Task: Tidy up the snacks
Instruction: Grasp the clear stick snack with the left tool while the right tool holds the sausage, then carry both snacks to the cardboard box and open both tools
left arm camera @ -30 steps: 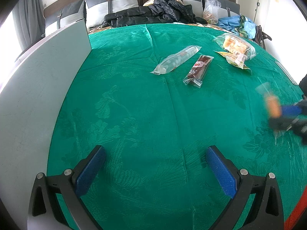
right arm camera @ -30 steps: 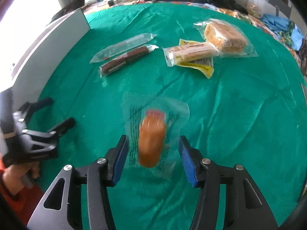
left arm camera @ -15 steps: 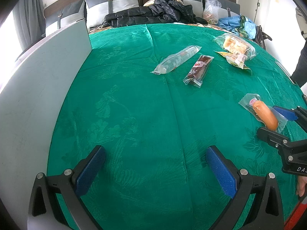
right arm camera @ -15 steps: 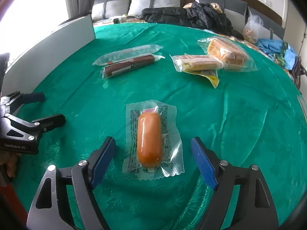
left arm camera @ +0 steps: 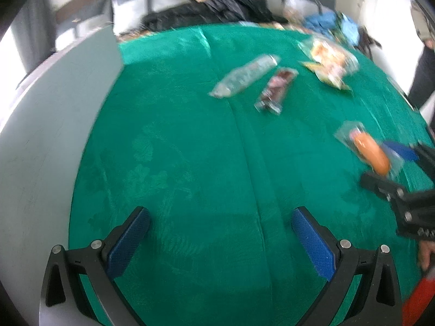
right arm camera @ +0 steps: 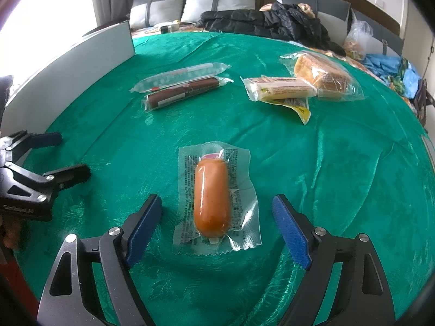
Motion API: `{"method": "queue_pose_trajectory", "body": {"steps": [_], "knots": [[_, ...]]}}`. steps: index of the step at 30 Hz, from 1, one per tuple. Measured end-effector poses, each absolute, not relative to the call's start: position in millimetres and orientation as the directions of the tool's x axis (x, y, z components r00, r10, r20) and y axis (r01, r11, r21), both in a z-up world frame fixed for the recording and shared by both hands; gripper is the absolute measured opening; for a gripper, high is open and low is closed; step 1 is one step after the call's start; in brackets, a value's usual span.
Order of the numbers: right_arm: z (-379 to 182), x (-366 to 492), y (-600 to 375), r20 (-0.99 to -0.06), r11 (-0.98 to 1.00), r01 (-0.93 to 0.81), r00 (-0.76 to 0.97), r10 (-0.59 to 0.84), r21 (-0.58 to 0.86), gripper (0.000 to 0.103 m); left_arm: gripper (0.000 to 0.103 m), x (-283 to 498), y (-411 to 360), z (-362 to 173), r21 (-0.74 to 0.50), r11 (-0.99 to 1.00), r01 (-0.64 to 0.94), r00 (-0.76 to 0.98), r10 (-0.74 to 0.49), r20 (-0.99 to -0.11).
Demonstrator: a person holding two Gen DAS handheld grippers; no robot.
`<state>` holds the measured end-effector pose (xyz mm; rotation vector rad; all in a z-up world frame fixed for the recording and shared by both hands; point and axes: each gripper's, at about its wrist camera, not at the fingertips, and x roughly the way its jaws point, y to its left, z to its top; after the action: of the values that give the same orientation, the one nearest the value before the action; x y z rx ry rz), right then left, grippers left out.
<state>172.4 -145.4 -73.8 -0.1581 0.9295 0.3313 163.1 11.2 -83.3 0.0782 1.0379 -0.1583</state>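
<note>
An orange sausage in a clear packet (right arm camera: 212,198) lies flat on the green tablecloth (right arm camera: 339,163). My right gripper (right arm camera: 216,198) stands open astride it, and neither blue pad touches the packet. Farther back lie a long clear packet (right arm camera: 179,77), a dark snack stick (right arm camera: 182,93), a cream bar packet (right arm camera: 280,88) and a wrapped bun (right arm camera: 320,76). My left gripper (left arm camera: 220,212) is open over bare cloth with nothing between its fingers. The blurred left wrist view shows the sausage (left arm camera: 369,153) at the right, with the right gripper (left arm camera: 388,165) around it.
A white upright board (right arm camera: 68,68) borders the cloth on the left. Behind the table stand a grey-cushioned bench with a black jacket (right arm camera: 266,24), a plastic bag (right arm camera: 356,38) and blue cloth. A person's dark clothing (left arm camera: 424,73) shows at the far right.
The right jaws widened and let go of the sausage packet, which now lies still on the cloth. The left gripper stayed open in place; its view has become blurred.
</note>
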Motion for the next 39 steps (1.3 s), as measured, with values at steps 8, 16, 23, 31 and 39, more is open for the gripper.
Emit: {"method": "queue_pose_trajectory", "body": {"steps": [8,16,23,31,39], "knots": [[-73,171,-146,-0.806,0.938,-0.347,0.553,0.213,0.01,0.086,0.103,237,15,-34,-0.014,0.979,0.202,0.536,-0.123,-0.835],[-74,172,-145,-0.805,0.937,-0.348,0.552,0.216,0.014,0.086,0.087,330,-26,-40,0.075,0.954,0.29,0.489,-0.08,-0.868],[-74,172,-145,-0.806,0.937,-0.349,0.55,0.218,0.015,0.086,0.027,342,-53,-69,0.048,0.911,0.409,0.399,-0.132,-0.907],[-74,173,-144,-0.804,0.936,-0.35,0.55,0.228,0.026,0.087,0.018,290,-6,-66,-0.079,0.965,0.251,0.416,-0.181,-0.891],[-66,183,-182,-0.767,0.9,-0.298,0.477,0.428,0.317,0.085,0.018,161,51,-32,-0.182,0.972,0.146,0.502,-0.231,-0.834]]}}
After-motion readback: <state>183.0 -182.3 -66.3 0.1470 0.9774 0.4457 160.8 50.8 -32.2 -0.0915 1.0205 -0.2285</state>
